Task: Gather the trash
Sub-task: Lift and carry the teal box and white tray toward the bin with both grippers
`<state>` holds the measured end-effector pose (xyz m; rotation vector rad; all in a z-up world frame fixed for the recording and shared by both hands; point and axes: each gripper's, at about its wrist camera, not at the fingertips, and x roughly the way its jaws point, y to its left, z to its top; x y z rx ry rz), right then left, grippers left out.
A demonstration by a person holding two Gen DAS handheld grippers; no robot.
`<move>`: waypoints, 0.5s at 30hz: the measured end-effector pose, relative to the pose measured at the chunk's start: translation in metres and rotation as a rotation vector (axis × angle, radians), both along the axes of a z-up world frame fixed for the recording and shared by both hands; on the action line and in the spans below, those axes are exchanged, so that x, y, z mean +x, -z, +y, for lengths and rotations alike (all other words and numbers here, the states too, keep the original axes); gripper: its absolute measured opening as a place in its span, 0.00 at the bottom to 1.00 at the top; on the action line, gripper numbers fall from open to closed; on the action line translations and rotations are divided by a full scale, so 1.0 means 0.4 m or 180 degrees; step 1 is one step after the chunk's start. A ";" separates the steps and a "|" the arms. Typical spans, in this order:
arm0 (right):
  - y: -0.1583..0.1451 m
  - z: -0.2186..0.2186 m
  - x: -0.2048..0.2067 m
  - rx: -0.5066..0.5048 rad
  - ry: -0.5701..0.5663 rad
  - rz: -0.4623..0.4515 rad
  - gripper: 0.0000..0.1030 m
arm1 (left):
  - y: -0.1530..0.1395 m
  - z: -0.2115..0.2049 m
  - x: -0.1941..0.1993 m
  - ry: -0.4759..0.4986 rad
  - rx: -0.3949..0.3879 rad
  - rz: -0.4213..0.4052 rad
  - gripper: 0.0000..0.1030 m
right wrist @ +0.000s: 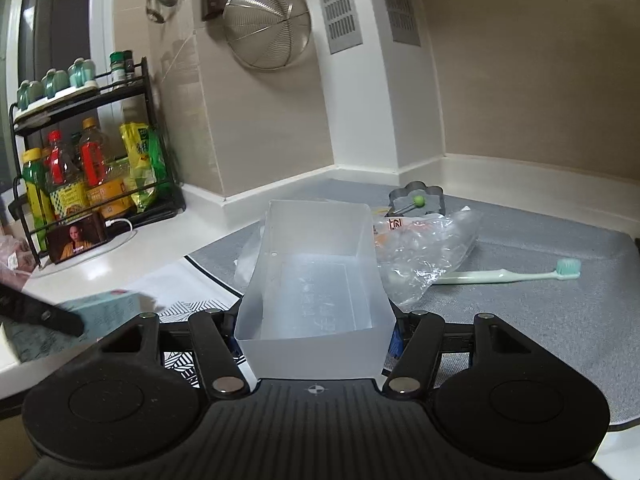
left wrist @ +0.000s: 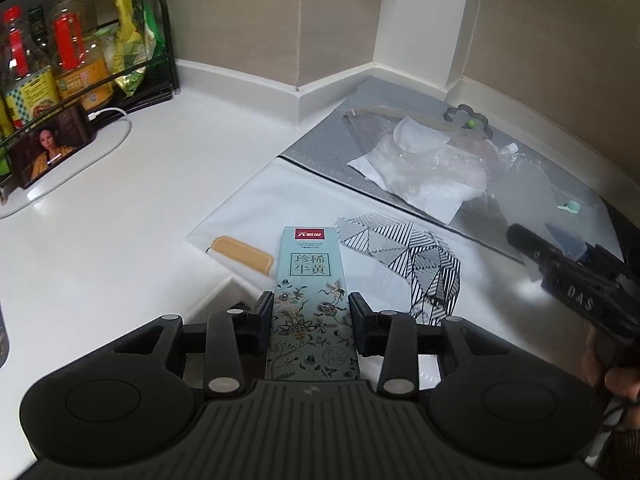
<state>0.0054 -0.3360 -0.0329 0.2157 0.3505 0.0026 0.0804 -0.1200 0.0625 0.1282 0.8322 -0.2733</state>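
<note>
While left gripper (left wrist: 311,312) clamps floral carton (left wrist: 310,292), right gripper (right wrist: 314,332) holds frosted bin (right wrist: 316,280)

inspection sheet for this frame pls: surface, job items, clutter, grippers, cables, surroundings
Surface: white counter with a grey mat in the corner.
Job's things: green carton; translucent bin, nothing seen inside; crumpled plastic bag and tissue on the mat.
Clutter: toothbrush, comb, flower-shaped metal ring, striped wrapper.
Grippers: left gripper shut on the carton; right gripper shut on the bin.
Cables: white cable plugged into the phone.
Surroundings: bottle rack, hanging strainer, tiled walls.
</note>
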 end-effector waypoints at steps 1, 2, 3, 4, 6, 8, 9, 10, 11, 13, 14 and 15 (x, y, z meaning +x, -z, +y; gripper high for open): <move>0.002 -0.005 0.001 0.0032 0.0010 0.0006 0.62 | -0.002 0.013 -0.013 -0.0011 0.0001 -0.0006 0.42; 0.003 -0.008 0.002 0.0058 0.0014 0.0014 0.62 | -0.003 0.023 -0.025 -0.0018 -0.0001 -0.0013 0.42; 0.004 -0.011 0.003 0.0080 0.0010 0.0022 0.62 | -0.004 0.038 -0.041 -0.0032 -0.0007 -0.0018 0.42; 0.005 -0.011 0.003 0.0096 0.0010 0.0027 0.62 | -0.005 0.054 -0.056 -0.0052 -0.0018 -0.0016 0.42; 0.007 -0.014 0.002 0.0126 0.0009 0.0029 0.62 | -0.006 0.085 -0.090 -0.0082 -0.0051 -0.0003 0.42; 0.008 -0.014 0.001 0.0142 0.0019 0.0025 0.62 | -0.004 0.119 -0.124 -0.0118 -0.0054 0.0009 0.42; 0.008 -0.014 0.000 0.0144 0.0012 0.0018 0.62 | -0.003 0.134 -0.141 -0.0137 -0.0046 0.0009 0.42; 0.008 -0.014 -0.001 0.0151 -0.0005 0.0006 0.62 | -0.002 0.151 -0.159 -0.0158 -0.0038 0.0006 0.42; 0.007 -0.014 -0.002 0.0165 -0.0024 -0.0014 0.62 | -0.002 0.167 -0.176 -0.0180 -0.0032 0.0005 0.42; 0.007 -0.020 -0.010 0.0238 -0.0055 -0.0086 0.62 | -0.004 0.198 -0.206 -0.0232 -0.0031 -0.0011 0.42; 0.007 -0.023 -0.014 0.0261 -0.0024 -0.0114 0.62 | -0.005 0.213 -0.219 -0.0260 -0.0036 -0.0024 0.42; 0.005 -0.020 -0.018 0.0214 0.0075 -0.0122 0.62 | -0.007 0.232 -0.236 -0.0297 -0.0052 -0.0036 0.42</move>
